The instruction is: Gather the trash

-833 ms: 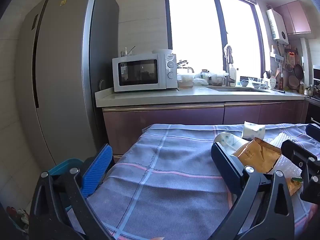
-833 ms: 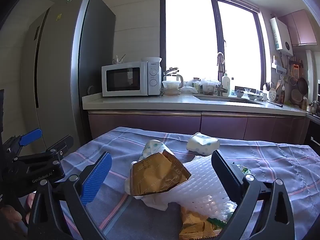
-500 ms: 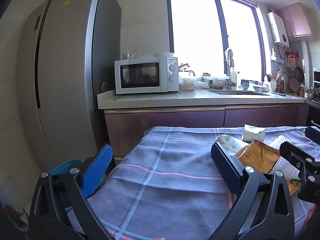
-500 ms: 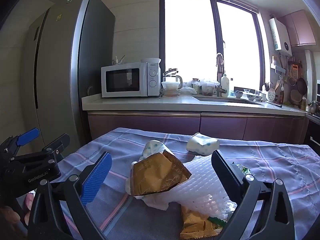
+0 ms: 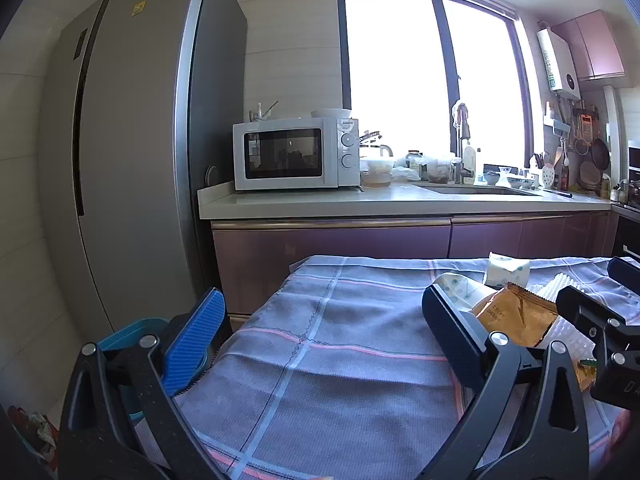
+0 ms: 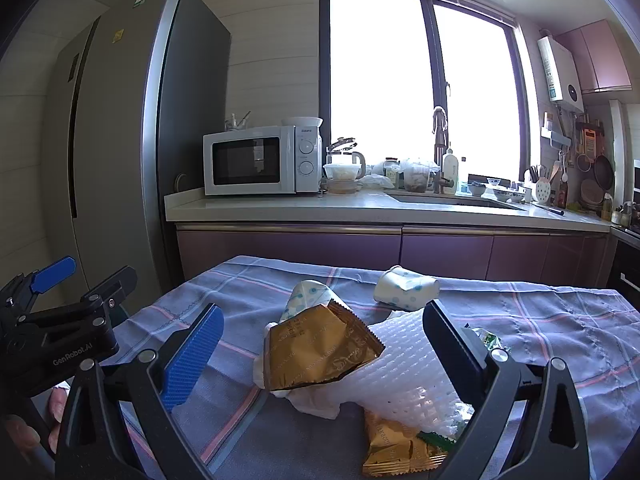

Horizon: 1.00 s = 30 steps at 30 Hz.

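A trash pile lies on the plaid tablecloth [image 6: 560,320]: a gold snack bag [image 6: 320,350], white foam netting [image 6: 404,376], a crumpled white tissue [image 6: 316,402], a second gold wrapper [image 6: 396,450], and two dotted paper cups [image 6: 406,286] [image 6: 306,298] on their sides. My right gripper [image 6: 320,344] is open, its fingers either side of the gold bag and netting. My left gripper [image 5: 324,324] is open and empty over bare cloth, left of the pile. The gold bag [image 5: 512,318] shows at its right.
A teal bin [image 5: 128,332] stands on the floor by the table's left edge, below my left gripper. Behind the table are a purple counter [image 6: 360,208] with a microwave [image 6: 260,160] and sink, and a tall grey fridge [image 5: 132,160].
Both views shift slightly; the left gripper has drifted a little, the scene sliding right in its view. The trash has not moved and both grippers stay open.
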Each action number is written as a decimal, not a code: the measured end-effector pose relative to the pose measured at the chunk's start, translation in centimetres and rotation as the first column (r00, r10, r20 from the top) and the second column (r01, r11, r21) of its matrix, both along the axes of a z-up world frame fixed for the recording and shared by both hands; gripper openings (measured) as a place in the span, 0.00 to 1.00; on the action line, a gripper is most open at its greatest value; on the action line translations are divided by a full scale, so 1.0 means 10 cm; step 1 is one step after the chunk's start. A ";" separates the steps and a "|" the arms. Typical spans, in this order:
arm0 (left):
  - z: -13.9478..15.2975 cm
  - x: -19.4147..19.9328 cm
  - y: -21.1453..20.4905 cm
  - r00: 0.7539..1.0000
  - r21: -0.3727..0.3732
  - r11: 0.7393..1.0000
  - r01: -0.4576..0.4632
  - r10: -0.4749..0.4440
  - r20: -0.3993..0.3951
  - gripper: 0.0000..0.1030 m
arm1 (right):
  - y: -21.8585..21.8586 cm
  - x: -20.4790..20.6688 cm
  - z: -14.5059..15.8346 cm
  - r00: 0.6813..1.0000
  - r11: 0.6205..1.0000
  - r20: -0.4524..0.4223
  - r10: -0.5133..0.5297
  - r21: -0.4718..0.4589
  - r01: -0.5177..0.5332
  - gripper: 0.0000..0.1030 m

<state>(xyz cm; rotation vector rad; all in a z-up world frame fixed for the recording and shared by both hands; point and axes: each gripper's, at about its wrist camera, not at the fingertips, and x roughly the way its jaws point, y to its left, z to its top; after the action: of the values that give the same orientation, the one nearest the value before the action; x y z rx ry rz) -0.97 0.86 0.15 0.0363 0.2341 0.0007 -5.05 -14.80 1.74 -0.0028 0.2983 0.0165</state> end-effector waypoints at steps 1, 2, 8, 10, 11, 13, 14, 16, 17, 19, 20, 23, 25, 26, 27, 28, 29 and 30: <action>0.00 -0.01 0.00 1.000 0.000 1.000 0.000 0.000 0.001 0.95 | 0.00 0.00 0.00 1.000 1.000 0.000 0.000 0.000 0.000 0.94; 0.00 -0.01 0.01 1.000 0.000 1.000 -0.002 0.002 0.001 0.95 | 0.00 0.00 0.00 1.000 1.000 -0.001 0.000 0.001 0.000 0.94; 0.01 -0.04 0.02 1.000 -0.003 1.000 -0.011 0.011 -0.002 0.95 | 0.00 0.00 0.00 1.000 1.000 -0.005 0.001 0.006 -0.001 0.94; 0.01 -0.04 0.02 1.000 -0.002 1.000 -0.013 0.013 -0.001 0.95 | 0.01 0.00 0.00 1.000 1.000 -0.005 0.003 0.007 -0.003 0.94; 0.01 -0.04 0.02 1.000 -0.002 1.000 -0.015 0.015 -0.001 0.95 | 0.01 -0.01 0.00 1.000 1.000 -0.005 0.002 0.007 -0.002 0.94; 0.01 -0.05 0.03 1.000 -0.003 1.000 -0.015 0.015 0.000 0.95 | 0.01 0.00 0.00 1.000 1.000 -0.006 0.005 0.008 -0.005 0.94; 0.01 -0.06 0.03 1.000 -0.003 1.000 -0.016 0.016 0.001 0.95 | 0.01 -0.01 0.00 1.000 1.000 -0.006 0.004 0.008 -0.004 0.94; 0.01 -0.06 0.04 1.000 -0.004 1.000 -0.019 0.019 -0.002 0.95 | 0.02 0.00 0.01 1.000 1.000 -0.006 0.005 0.009 -0.005 0.94; 0.01 -0.07 0.05 1.000 -0.004 1.000 -0.019 0.019 -0.003 0.95 | 0.02 0.00 0.01 1.000 1.000 -0.006 0.006 0.009 -0.006 0.94; 0.01 -0.06 0.05 1.000 -0.004 1.000 -0.020 0.020 -0.006 0.95 | 0.02 0.00 0.01 1.000 1.000 -0.007 0.006 0.009 -0.006 0.94; 0.01 -0.07 0.05 1.000 -0.004 1.000 -0.021 0.021 -0.007 0.95 | 0.02 0.00 0.01 1.000 1.000 -0.008 0.008 0.010 -0.008 0.94; 0.02 -0.07 0.05 1.000 -0.007 1.000 -0.021 0.021 -0.013 0.95 | 0.03 0.00 0.01 1.000 1.000 -0.009 0.009 0.010 -0.009 0.94; 0.02 -0.06 0.05 1.000 -0.008 1.000 -0.022 0.022 -0.018 0.95 | 0.04 0.00 0.02 1.000 1.000 -0.008 0.011 0.009 -0.011 0.94; 0.02 -0.06 0.06 1.000 -0.009 1.000 -0.022 0.022 -0.020 0.95 | 0.04 0.00 0.02 1.000 1.000 -0.007 0.012 0.009 -0.012 0.94; 0.01 -0.05 0.06 1.000 -0.010 1.000 -0.022 0.022 -0.022 0.95 | 0.04 0.00 0.01 1.000 1.000 -0.008 0.014 0.009 -0.014 0.94; 0.01 -0.05 0.06 0.999 -0.010 1.000 -0.023 0.023 -0.023 0.95 | 0.04 0.00 0.01 1.000 1.000 -0.008 0.014 0.009 -0.014 0.94; 0.01 -0.05 0.07 0.999 -0.011 1.000 -0.024 0.023 -0.024 0.95 | 0.04 0.00 0.01 1.000 1.000 -0.007 0.015 0.009 -0.015 0.94; 0.01 -0.05 0.07 0.999 -0.012 1.000 -0.024 0.024 -0.024 0.95 | 0.04 0.00 0.01 1.000 1.000 -0.008 0.017 0.010 -0.017 0.94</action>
<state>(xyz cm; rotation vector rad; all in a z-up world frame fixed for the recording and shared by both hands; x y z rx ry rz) -1.43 1.55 0.24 0.0216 0.2586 0.0229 -5.01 -14.37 1.84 0.0046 0.3059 0.0348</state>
